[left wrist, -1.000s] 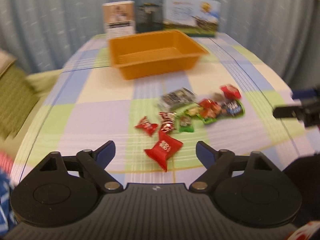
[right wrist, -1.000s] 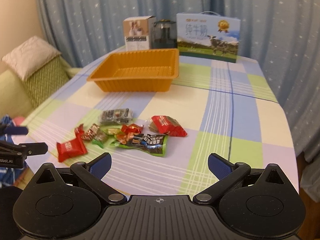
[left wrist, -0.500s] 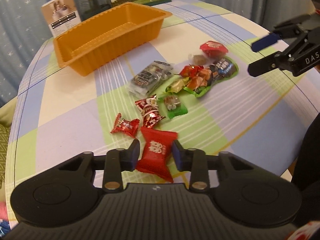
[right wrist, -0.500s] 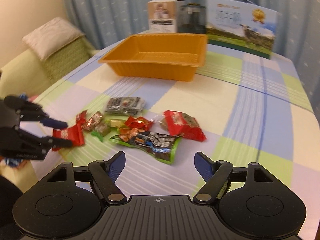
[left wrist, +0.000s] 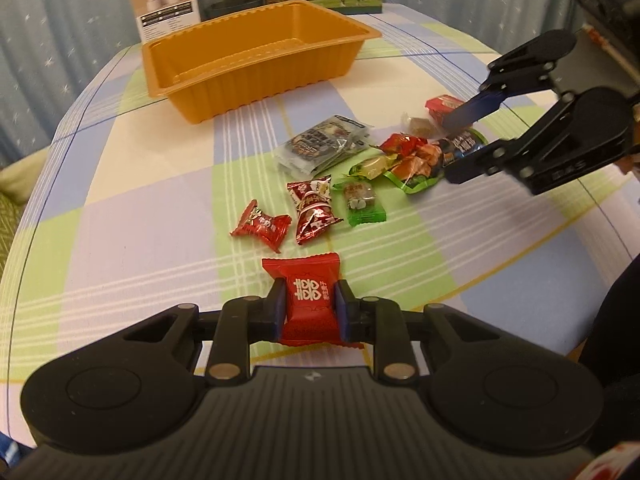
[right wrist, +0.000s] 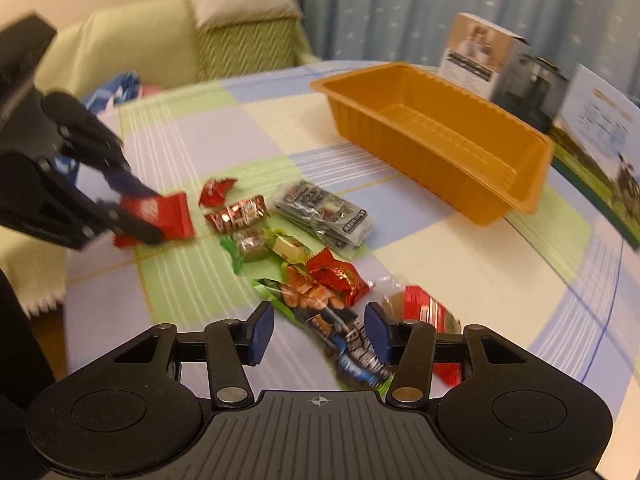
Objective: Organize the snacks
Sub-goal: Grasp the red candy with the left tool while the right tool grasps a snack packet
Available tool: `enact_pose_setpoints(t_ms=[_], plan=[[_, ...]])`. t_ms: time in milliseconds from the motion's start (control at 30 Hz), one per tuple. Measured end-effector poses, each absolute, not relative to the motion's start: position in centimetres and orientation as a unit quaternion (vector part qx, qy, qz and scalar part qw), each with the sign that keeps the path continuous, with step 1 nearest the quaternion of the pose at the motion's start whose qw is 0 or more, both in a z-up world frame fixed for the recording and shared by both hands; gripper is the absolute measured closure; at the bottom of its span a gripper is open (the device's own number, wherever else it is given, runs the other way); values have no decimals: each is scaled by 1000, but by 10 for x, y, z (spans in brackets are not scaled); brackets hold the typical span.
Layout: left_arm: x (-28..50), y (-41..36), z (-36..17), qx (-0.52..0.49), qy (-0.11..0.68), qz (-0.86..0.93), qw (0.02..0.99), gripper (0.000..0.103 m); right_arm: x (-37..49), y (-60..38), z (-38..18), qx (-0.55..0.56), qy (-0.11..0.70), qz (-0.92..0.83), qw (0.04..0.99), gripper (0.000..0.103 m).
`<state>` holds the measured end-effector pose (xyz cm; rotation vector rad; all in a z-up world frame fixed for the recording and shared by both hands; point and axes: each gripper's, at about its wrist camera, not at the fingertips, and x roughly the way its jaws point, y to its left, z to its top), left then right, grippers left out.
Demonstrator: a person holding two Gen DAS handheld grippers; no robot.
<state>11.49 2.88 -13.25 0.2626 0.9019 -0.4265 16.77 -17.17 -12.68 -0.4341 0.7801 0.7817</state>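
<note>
red snack packet [left wrist: 307,303] upright lengthwise, left tongs [left wrist: 308,309] pinching

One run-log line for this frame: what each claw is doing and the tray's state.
left claw: shut on red square candy packet | right claw: open, straddling green-edged snack bag | orange plastic tray: empty

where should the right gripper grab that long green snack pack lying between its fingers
Grip the green snack pack across its narrow width near the dark printed end, coming down from above. It lies flat and runs lengthwise between the open right gripper, so the long edges face the pads. The red packet crowds one side.
</note>
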Motion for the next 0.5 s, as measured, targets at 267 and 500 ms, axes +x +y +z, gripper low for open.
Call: enact_pose_setpoints(t_ms=[267, 500], plan=[[113, 35, -132, 98, 431, -199, 875, 81, 172, -173, -131, -179, 428, 359, 809, 53], [112, 34, -135, 93, 428, -198, 877, 80, 173, -163, -135, -197, 414, 375, 805, 53]])
